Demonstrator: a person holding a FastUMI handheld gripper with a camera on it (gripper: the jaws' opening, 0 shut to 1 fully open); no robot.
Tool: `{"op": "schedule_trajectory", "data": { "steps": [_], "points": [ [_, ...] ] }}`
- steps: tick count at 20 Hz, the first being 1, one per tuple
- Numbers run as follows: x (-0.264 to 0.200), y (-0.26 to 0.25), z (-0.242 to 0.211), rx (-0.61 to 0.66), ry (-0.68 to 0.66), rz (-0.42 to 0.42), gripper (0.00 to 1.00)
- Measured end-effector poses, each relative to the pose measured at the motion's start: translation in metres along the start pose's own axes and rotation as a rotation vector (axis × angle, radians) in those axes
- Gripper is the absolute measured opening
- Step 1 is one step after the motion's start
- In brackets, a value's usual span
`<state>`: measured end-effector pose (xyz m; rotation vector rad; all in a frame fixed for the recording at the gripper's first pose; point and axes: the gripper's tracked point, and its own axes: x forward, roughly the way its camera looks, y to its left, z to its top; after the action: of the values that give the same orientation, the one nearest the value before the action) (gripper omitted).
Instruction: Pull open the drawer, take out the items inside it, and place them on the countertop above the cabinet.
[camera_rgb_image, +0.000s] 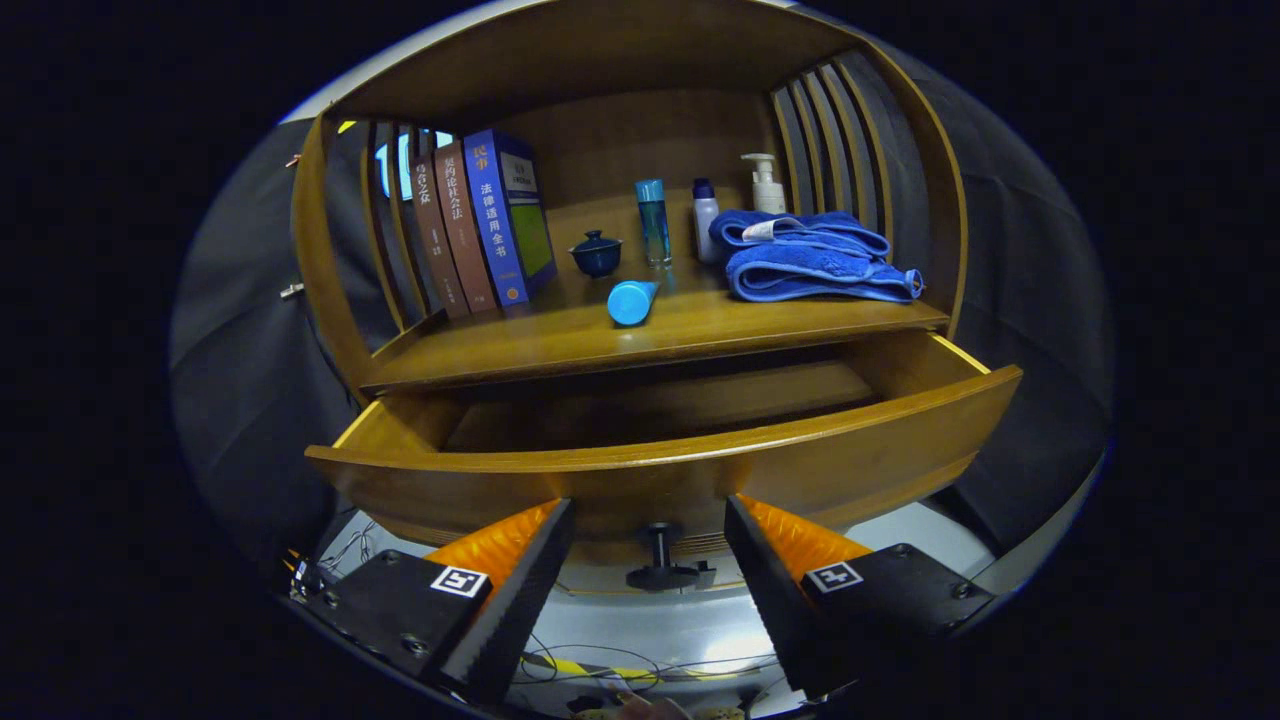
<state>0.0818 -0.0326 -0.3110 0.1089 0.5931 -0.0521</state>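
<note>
The wooden drawer (760, 470) stands pulled out below the countertop (560, 345); what I see of its inside is bare wood, the front part hidden by its front panel. Its dark knob (662, 560) sits between my fingers, untouched. My gripper (650, 520) is open, its fingers close in front of the drawer's front panel. On the countertop a light blue tube (632, 300) lies on its side near the front edge.
On the countertop stand three books (480, 225) at the left, a small dark blue lidded cup (596, 254), a blue glass bottle (653, 220), a white bottle (706, 222), a pump bottle (766, 183) and folded blue towels (815, 258) at the right. Slatted sides enclose the shelf.
</note>
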Motion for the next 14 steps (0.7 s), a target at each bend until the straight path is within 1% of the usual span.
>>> {"op": "schedule_trajectory", "data": {
  "steps": [14],
  "points": [
    [0.056, 0.002, 0.027, 0.001, -0.01, 0.007, 1.0]
  ]
}}
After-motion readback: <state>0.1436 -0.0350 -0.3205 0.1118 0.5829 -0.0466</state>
